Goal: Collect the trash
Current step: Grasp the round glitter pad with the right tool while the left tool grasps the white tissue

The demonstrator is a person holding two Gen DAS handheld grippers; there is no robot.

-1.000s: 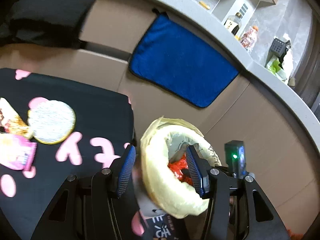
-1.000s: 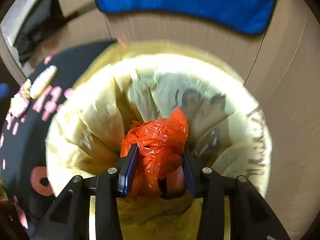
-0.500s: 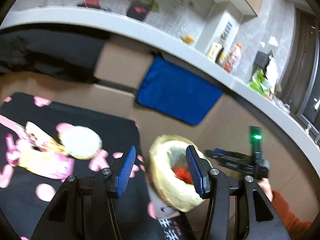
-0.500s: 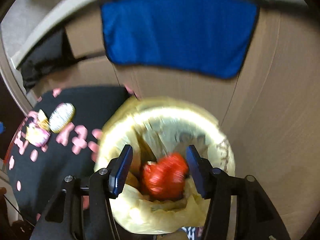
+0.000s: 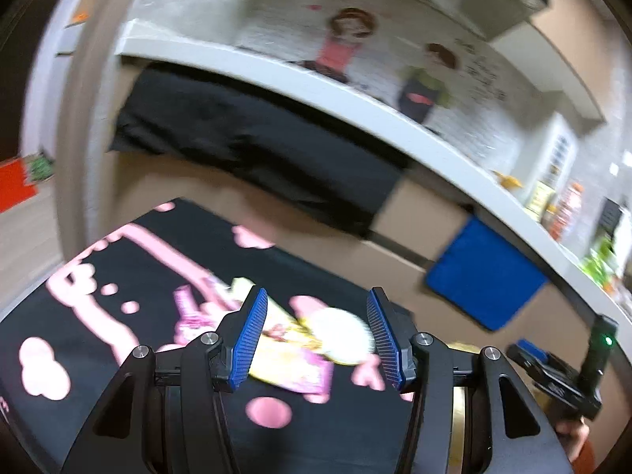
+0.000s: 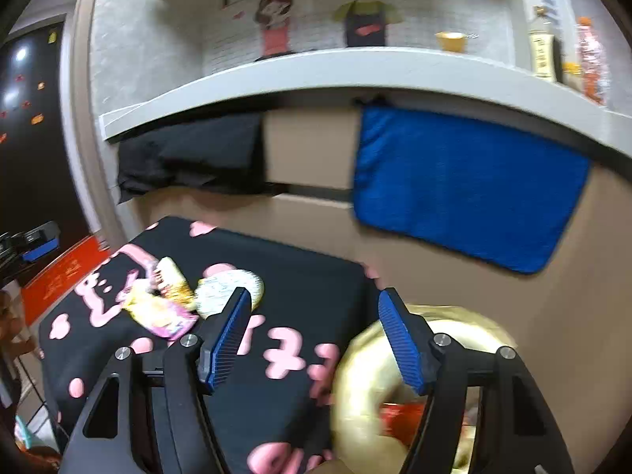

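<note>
1. The desk (image 6: 316, 276) wears a black cloth with pink blotches and characters.
2. The snack wrapper (image 6: 166, 316) is pink and yellow; the round disc (image 6: 221, 288) at its 3 o'clock is white with a yellow rim.
3. The bin liner (image 6: 367, 375) is pale yellow; the trash bag (image 6: 399, 418) inside is red-orange.
4. The hanging towel (image 6: 466, 189) is plain royal blue.
5. Both tools, left tool (image 5: 316, 339) and right tool (image 6: 316, 339), are black with ribbed blue pads (image 6: 225, 339).

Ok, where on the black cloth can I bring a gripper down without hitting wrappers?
Free: black pink-patterned cloth between the round white wrapper and yellow-lined bin. Crowded: left, around the pink-yellow packet.
</note>
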